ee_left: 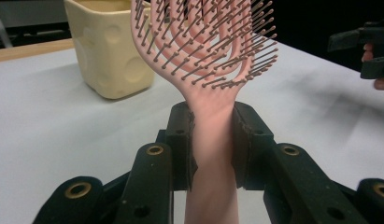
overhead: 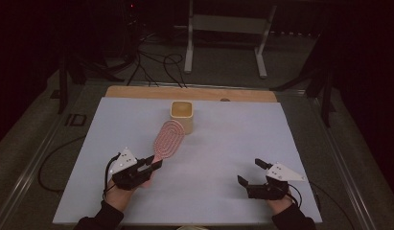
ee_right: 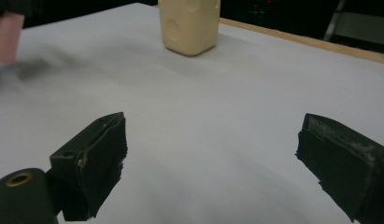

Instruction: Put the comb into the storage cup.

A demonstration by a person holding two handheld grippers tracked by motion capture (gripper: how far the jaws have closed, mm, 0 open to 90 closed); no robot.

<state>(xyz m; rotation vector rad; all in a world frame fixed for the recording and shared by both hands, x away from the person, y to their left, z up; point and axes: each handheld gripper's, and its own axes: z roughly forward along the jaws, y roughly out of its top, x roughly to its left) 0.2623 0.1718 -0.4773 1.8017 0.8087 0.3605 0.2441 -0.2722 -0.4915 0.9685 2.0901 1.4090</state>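
The left gripper (ee_left: pixel 212 135) has its two black jaws pressed against the handle of a pink hairbrush (ee_left: pixel 206 51), holding it just below the bristled head. The brush points away from the person, angled up and forward, with its head close to a cream-coloured cup (overhead: pixel 182 115) that stands upright near the far middle of the white table cover (overhead: pixel 233 143). The right gripper (overhead: pixel 254 173) waits well apart, low over the cover at the near right, its jaws spread wide with nothing between them. The step in hand looks like carrying the brush toward the cup. The next move probably calls for lifting the brush above the rim, turning it upright, and lowering it inside without tipping the cup.
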